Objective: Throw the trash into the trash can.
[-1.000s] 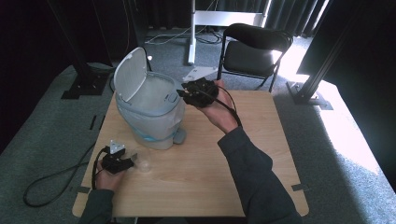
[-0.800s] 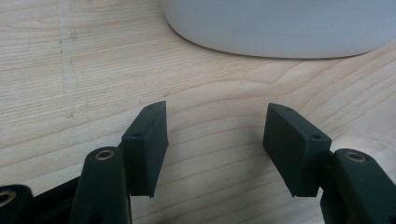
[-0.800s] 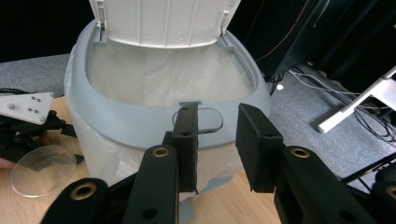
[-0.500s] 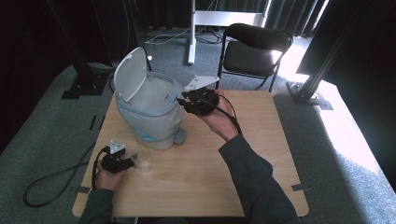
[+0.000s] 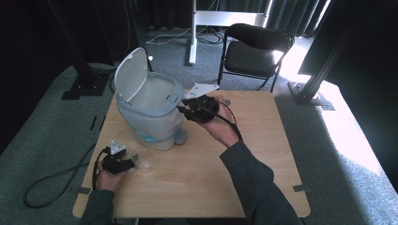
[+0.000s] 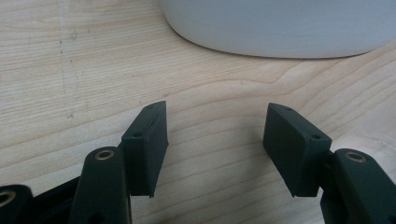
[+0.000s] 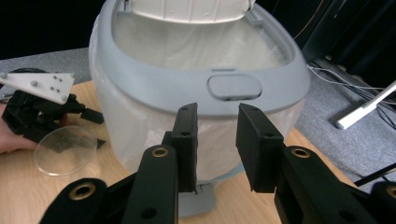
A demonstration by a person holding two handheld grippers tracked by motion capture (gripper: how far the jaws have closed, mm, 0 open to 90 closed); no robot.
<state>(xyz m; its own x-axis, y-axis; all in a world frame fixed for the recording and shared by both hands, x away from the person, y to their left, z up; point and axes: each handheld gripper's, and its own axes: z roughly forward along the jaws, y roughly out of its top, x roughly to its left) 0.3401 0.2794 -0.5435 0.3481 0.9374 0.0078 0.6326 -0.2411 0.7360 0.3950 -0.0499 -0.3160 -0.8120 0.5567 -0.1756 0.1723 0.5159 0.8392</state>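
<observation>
The right hand-held gripper (image 5: 184,107) sits at the front rim of the pedal bin (image 5: 150,115), lower and closer to the rim than it was a second ago, when it was held above the bin's opening. Its jaws stand partly open with nothing between them; in the right gripper view (image 7: 215,140) they frame the grey collar just below the oval lid catch (image 7: 234,87). Judged from this, the work in hand concerns the bin's rim or the clear liner (image 7: 126,126) hanging over its sides, and the descent brings the jaws into position for a grasp at the collar. No contact with the rim can be confirmed.

The bin stands on the wooden surface (image 5: 263,154) toward its far left corner, lid (image 5: 130,72) raised upright, foot pedal (image 5: 179,136) facing the person.

The right forearm reaches diagonally across the surface from the lower right, sleeve to the wrist, with the gripper pointing toward the bin and tilted slightly downward.

The left hand-held gripper (image 5: 133,163) has not moved. It rests low at the near left edge, jaws open and empty (image 6: 212,144), aimed along the surface toward the base of the bin. A clear plastic disc (image 5: 142,161) lies just beside its jaws; whether they touch it cannot be determined.
</observation>
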